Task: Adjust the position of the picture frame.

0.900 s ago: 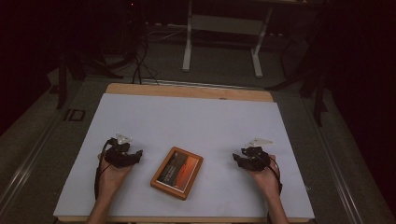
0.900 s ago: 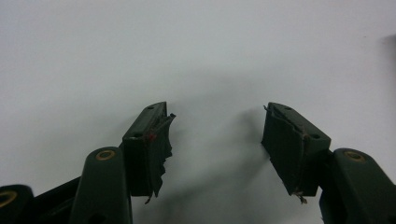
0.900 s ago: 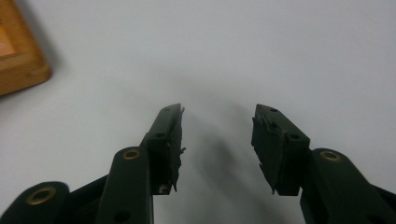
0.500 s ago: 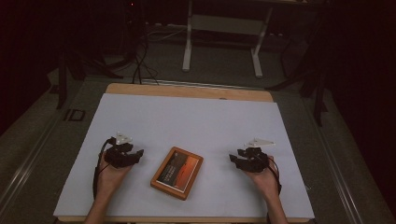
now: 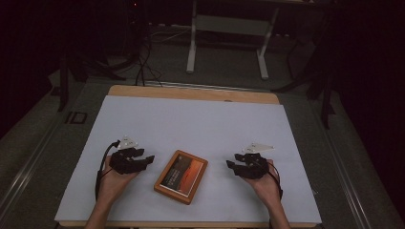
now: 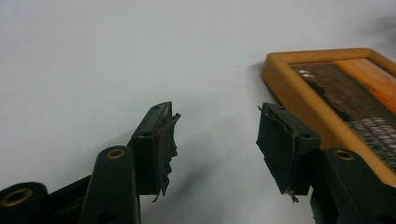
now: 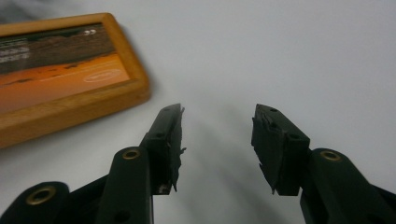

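Observation:
A picture in a wooden frame (image 5: 181, 176) lies flat on the white table top (image 5: 200, 124), near the front edge and turned at a slant. My left gripper (image 5: 149, 160) rests low just left of it, open, with nothing between its jaws. In the left gripper view, the left gripper (image 6: 217, 126) points past the wooden frame (image 6: 299, 88), whose corner lies right of the right jaw. My right gripper (image 5: 230, 166) sits right of the picture, open and empty. In the right gripper view, the right gripper (image 7: 217, 121) has the wooden frame (image 7: 70, 109) off to the upper left, apart from the jaws.
The white sheet covers a wooden table whose bare edge (image 5: 191, 92) shows at the back. Beyond it stand a metal stand (image 5: 227, 43) and floor cables (image 5: 141, 67) in a dark room.
Both grippers have edged inward toward the framed picture, the right one a little more. The picture has not moved.

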A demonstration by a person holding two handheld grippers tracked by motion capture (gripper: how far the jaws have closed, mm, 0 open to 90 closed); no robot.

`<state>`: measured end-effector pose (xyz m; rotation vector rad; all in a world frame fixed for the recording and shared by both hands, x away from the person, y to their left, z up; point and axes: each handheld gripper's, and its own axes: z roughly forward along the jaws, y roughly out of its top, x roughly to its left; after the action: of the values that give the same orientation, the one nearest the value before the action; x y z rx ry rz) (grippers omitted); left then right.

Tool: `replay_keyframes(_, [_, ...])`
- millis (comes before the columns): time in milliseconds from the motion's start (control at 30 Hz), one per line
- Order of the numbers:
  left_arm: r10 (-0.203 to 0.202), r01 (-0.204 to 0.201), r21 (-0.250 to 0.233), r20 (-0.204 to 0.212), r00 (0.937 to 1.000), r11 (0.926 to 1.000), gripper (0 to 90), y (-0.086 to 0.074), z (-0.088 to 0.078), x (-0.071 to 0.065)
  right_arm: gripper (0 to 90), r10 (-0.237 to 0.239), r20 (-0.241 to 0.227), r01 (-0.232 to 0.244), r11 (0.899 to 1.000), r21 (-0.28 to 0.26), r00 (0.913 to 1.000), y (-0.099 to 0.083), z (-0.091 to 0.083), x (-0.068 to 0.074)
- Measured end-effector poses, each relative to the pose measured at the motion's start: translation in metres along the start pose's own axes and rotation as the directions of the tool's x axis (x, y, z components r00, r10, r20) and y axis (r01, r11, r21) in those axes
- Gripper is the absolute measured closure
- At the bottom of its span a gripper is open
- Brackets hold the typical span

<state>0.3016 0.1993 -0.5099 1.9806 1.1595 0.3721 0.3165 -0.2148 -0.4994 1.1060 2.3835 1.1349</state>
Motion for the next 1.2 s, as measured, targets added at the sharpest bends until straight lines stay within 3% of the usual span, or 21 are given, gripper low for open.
replay_keyframes(467, [0.033,-0.034,0.006,0.081,0.9962,0.9994,45.4,0.005,-0.004,-0.014,51.7,-0.032,-0.060,0.032,0.999,0.007,0.9977,0.004,0.006,0.021])
replay_keyframes(767, [0.040,-0.045,0.033,0.148,0.9882,0.9984,44.3,0.005,0.000,-0.022,51.6,-0.057,-0.118,0.060,0.998,0.021,0.9913,0.005,0.014,0.038])
replay_keyframes(933, [0.059,-0.069,0.052,0.164,0.9847,0.9963,44.4,0.004,0.003,-0.028,51.4,-0.070,-0.140,0.076,0.996,0.036,0.9877,0.006,0.017,0.046])
replay_keyframes(1200, [0.063,-0.073,0.049,0.184,0.9808,0.9961,47.7,0.003,0.000,-0.029,51.3,-0.094,-0.179,0.106,0.992,0.060,0.9794,0.005,0.023,0.057])
